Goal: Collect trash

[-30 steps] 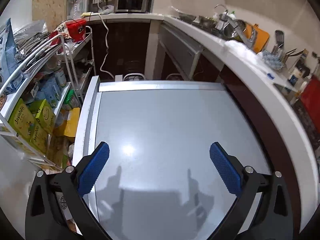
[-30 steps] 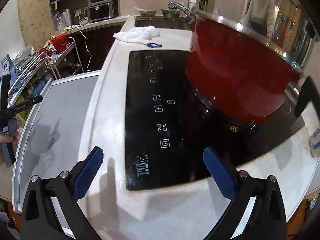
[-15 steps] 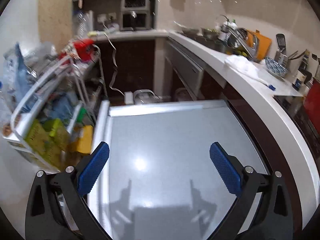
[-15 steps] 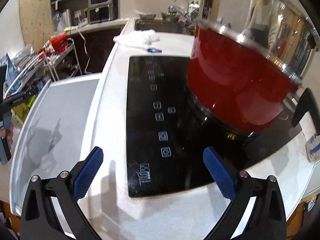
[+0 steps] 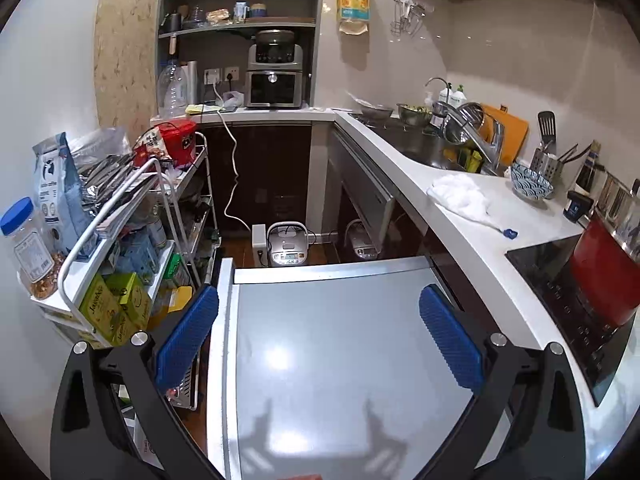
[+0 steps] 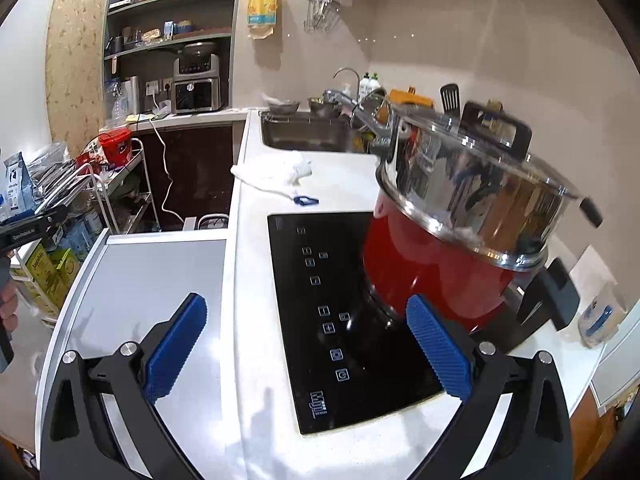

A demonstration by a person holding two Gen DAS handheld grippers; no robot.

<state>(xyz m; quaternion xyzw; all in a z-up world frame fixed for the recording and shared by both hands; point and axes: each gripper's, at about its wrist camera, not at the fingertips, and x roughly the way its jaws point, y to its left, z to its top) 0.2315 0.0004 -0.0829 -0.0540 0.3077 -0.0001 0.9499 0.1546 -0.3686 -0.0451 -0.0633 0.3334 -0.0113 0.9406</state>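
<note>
A crumpled white cloth or paper point(image 5: 462, 198) lies on the white counter point(image 5: 472, 248) near the sink, with a small blue piece point(image 5: 510, 233) at its end; both also show in the right wrist view, the cloth point(image 6: 276, 172) and the blue piece point(image 6: 306, 200). My left gripper point(image 5: 318, 334) is open and empty above a grey flat surface point(image 5: 344, 344). My right gripper point(image 6: 306, 346) is open and empty above the counter edge beside the black cooktop point(image 6: 344, 320). The left gripper also shows at the left edge of the right wrist view point(image 6: 24, 228).
A red pot with a steel lid point(image 6: 460, 232) stands on the cooktop. A sink point(image 6: 308, 136) with dishes is behind. A wire rack point(image 5: 120, 240) full of packets stands at the left. A rice cooker point(image 5: 286, 244) sits on the floor. A small plastic bottle point(image 6: 598, 318) lies right.
Both grippers have tilted up, so the shelves and back wall have come into view. The left gripper has pulled back from the grey surface. Jaws are unchanged.
</note>
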